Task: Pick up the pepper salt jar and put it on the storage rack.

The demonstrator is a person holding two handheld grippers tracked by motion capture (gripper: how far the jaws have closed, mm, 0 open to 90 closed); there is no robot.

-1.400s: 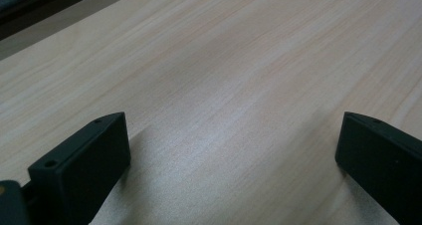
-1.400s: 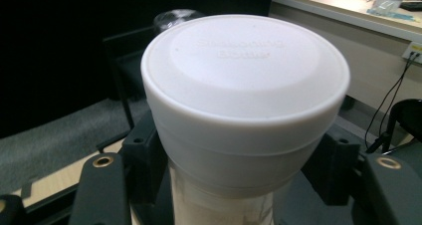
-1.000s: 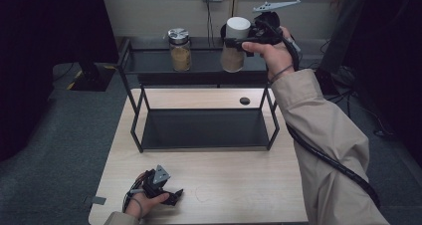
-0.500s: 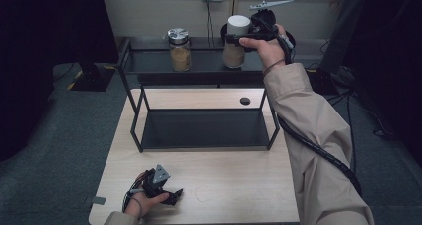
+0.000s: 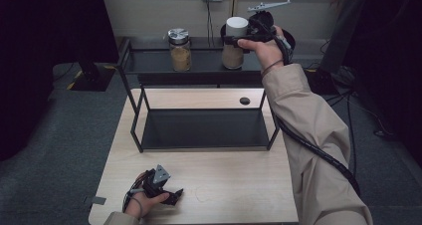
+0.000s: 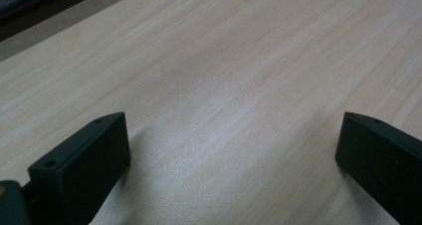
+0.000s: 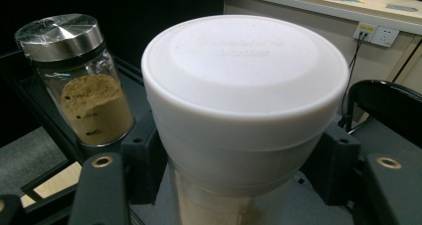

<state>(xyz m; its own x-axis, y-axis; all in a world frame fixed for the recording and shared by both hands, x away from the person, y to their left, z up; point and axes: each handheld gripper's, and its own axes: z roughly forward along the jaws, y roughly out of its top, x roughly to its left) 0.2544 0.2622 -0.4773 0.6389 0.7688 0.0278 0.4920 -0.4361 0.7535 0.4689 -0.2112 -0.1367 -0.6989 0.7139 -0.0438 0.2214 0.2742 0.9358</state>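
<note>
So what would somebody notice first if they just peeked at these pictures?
Probably the big white-lidded jar up on the top shelf of the black rack, with the right hand-held gripper shut around it just under the lid. Next to it stands a glass jar with a shiny metal lid, half full of tan powder. Down on the wooden table, the left hand-held gripper rests open.

White-lidded jar's base cut off

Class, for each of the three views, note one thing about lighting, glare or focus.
High view: dim, dark at the edges, table lit best. Left gripper view: soft sheen on the wood, left gripper jaws slightly blurred. Right gripper view: white-lidded jar bright and close, glare on the steel-lidded jar.
</note>
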